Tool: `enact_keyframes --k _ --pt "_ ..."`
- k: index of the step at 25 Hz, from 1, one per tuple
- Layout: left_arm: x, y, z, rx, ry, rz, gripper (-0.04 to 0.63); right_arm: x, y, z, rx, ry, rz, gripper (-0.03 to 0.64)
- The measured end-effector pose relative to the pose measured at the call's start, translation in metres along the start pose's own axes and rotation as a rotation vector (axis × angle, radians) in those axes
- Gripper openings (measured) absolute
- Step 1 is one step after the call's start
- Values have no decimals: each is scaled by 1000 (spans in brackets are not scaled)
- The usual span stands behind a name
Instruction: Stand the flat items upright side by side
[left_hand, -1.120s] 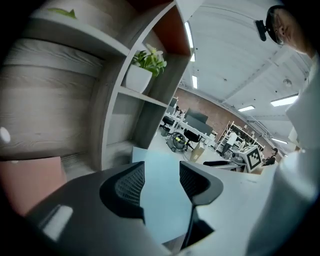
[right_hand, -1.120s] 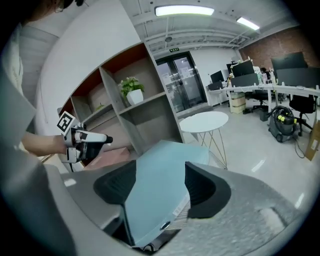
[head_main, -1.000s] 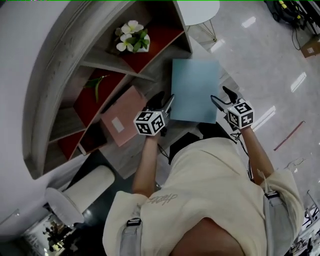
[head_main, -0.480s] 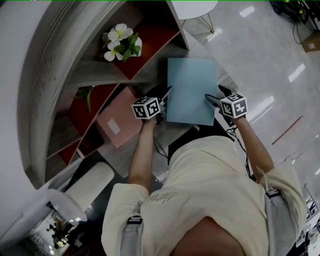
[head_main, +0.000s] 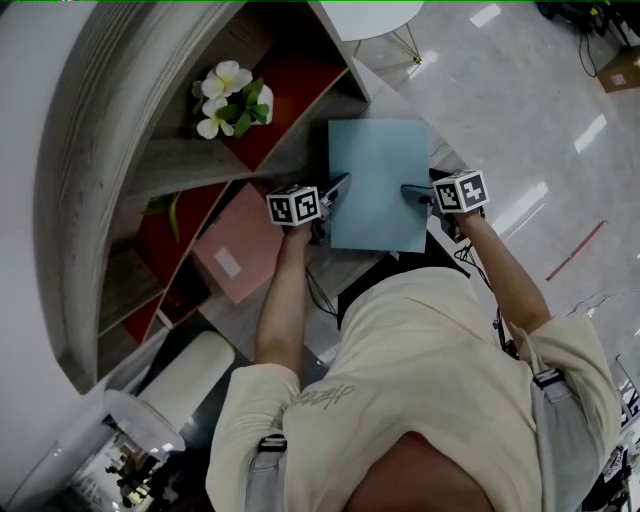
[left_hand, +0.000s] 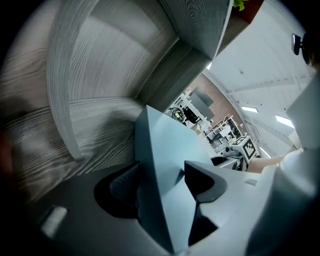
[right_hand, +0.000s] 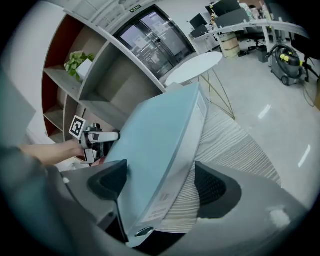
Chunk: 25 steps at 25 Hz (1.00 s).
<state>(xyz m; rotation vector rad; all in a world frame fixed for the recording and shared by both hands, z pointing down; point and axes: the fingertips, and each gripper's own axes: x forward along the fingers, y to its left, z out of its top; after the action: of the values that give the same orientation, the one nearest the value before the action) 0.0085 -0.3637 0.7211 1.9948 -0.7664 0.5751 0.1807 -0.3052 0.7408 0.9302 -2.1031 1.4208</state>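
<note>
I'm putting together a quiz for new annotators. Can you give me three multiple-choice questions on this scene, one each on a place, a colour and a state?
1. Where is the pink folder?
A) in a compartment of the shelf
B) on the white round table
C) on the floor

2. What colour are the potted flowers?
A) red
B) white
C) yellow

3. How is the blue binder placed?
A) standing upright
B) lying flat, closed
C) lying open

Answers:
1 A: it sits inside the shelf, left of the blue binder.
2 B: the petals are white above green leaves.
3 B: its cover faces up on the wooden top. Its side edges lie between the opening jaws of the left claw and the right claw.
</note>
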Motion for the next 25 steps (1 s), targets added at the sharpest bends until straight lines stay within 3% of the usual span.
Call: enact_keyframes --k 6,12,16,25 --pt "8 1 0 -30 14 -20 316 -1 -1 -1 0 31 -6 422" --pt "-1 -3 -1 4 9 32 304 -2 7 1 -43 39 0 386" --pt "-18 -8 3 23 -36 63 302 -8 19 11 -127 -24 -28 341" --pt "-61 -35 13 147 -144 74 296 -32 54 18 -275 -149 -77 330"
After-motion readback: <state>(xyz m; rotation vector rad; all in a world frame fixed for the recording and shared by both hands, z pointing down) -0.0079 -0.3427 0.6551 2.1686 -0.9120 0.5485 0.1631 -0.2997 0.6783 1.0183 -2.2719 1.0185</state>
